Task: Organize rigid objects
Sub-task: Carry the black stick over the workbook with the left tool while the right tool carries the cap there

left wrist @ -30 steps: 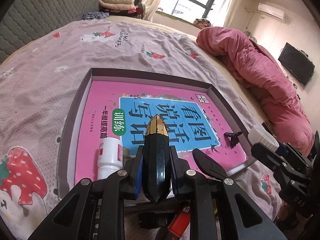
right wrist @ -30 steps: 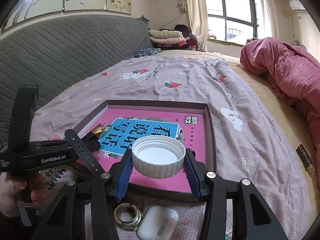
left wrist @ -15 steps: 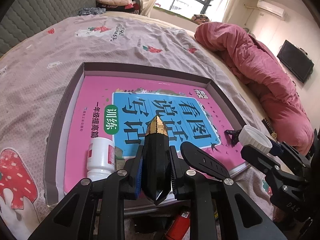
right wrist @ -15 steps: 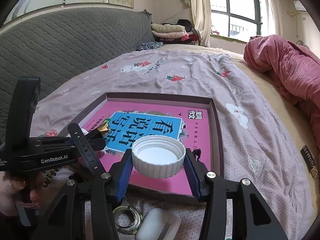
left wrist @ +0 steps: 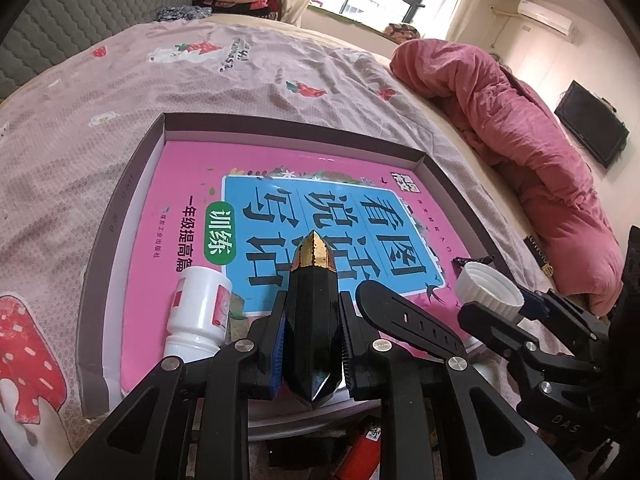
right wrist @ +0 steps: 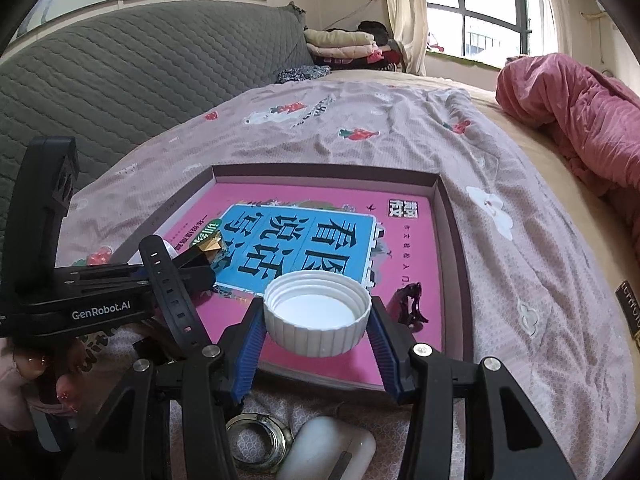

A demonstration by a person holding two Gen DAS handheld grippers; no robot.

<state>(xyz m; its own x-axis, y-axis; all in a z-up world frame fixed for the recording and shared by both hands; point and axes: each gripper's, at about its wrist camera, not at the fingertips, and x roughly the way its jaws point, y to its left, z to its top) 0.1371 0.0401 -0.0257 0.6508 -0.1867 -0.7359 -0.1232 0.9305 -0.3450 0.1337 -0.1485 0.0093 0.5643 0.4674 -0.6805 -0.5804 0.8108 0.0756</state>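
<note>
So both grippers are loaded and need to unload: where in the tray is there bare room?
Free: the far half of the pink book up to the tray's far wall. Crowded: the near edge, with the white bottle, watch strap and black clip.

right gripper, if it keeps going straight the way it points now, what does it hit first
Probably the pink book lying in the tray. The right gripper, shut on the white cap, points across the tray; its path looks free of the small dark clip to the right, though depth is unclear.
</note>
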